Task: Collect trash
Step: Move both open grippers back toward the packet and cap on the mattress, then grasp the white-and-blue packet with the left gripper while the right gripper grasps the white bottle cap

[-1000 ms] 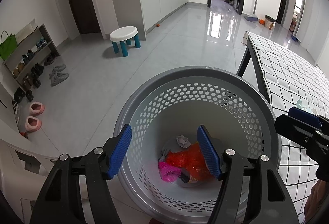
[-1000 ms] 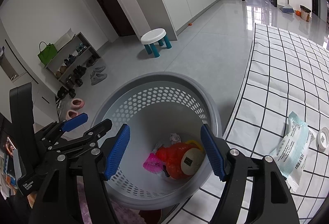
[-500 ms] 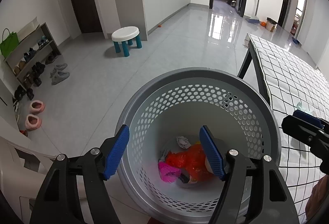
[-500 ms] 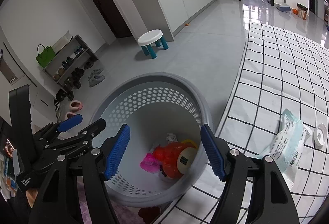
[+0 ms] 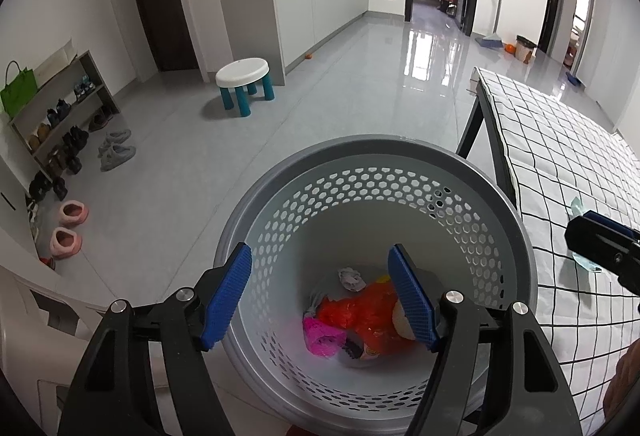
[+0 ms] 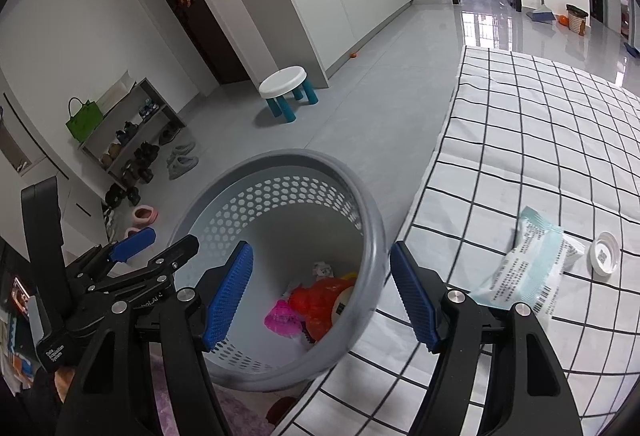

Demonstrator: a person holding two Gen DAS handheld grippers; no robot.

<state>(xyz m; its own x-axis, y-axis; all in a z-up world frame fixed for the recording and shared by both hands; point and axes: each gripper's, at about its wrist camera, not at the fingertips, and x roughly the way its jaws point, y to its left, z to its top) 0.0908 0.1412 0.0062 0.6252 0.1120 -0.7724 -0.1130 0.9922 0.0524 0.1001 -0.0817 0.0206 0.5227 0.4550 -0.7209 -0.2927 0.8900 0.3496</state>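
1. Left gripper (image 5: 320,294) hangs unclenched and empty above the grey basket (image 5: 516,232), its jaws having just opened wider.
2. Right gripper (image 6: 320,294), released and empty, straddles the basket rim beside the table edge (image 6: 416,204).
3. A wrapper (image 6: 524,264) lies on the checked cloth, open floor (image 5: 320,108) beyond.

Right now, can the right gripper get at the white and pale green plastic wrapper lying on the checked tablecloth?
Probably yes. The right gripper is open and empty, and the white and pale green plastic wrapper lies uncovered to its right. Only the small white round lid sits beside it.
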